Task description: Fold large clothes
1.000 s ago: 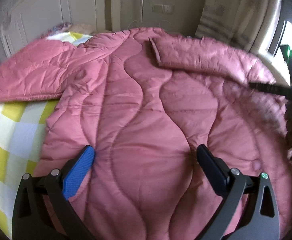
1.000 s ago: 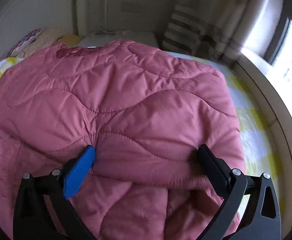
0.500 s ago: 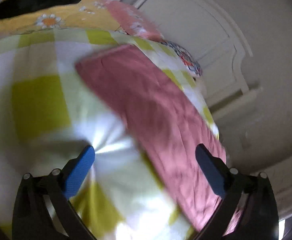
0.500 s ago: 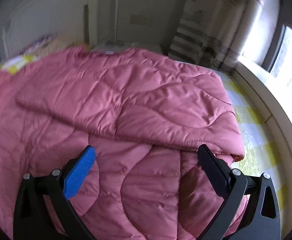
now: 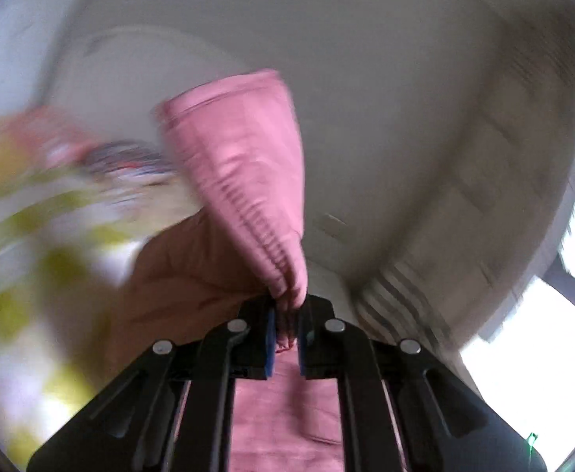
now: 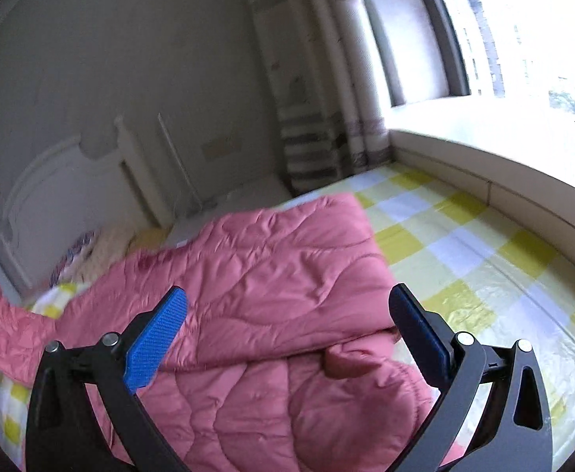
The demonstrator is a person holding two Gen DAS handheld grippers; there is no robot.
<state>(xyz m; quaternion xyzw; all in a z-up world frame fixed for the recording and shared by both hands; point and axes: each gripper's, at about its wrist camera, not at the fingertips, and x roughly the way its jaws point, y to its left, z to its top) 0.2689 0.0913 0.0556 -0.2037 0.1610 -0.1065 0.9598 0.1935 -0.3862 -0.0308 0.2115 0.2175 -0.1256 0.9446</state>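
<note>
Pink quilted puffer coat (image 6: 271, 299) is what I am folding, and its sleeve (image 5: 244, 181) is in hand. My left gripper (image 5: 286, 334) has just been closing and is clenched on the gathered cuff end of that sleeve, fabric pinched between the two blue pads. From there the sleeve rises away from the gripper toward the pale wall, and more pink cloth hangs below the jaws. That view is badly smeared, so I cannot tell how deep the bite is.

To do this step well, I judge I should carry the sleeve across the body of the coat in one smooth arc, keeping it taut enough not to twist, and lay it flat before letting go. A thin pinch on slippery quilted fabric could slide out, so I would not jerk it.

My right gripper (image 6: 287, 334) is released, jaws wide apart, with nothing between them. It hovers over the near part of the coat, where one layer lies folded over another. Beyond it the coat spreads across the bed with its yellow-and-white checked sheet (image 6: 464, 251), toward the head end by the white headboard (image 6: 63, 196). The window-side half of the bed is bare sheet.
</note>
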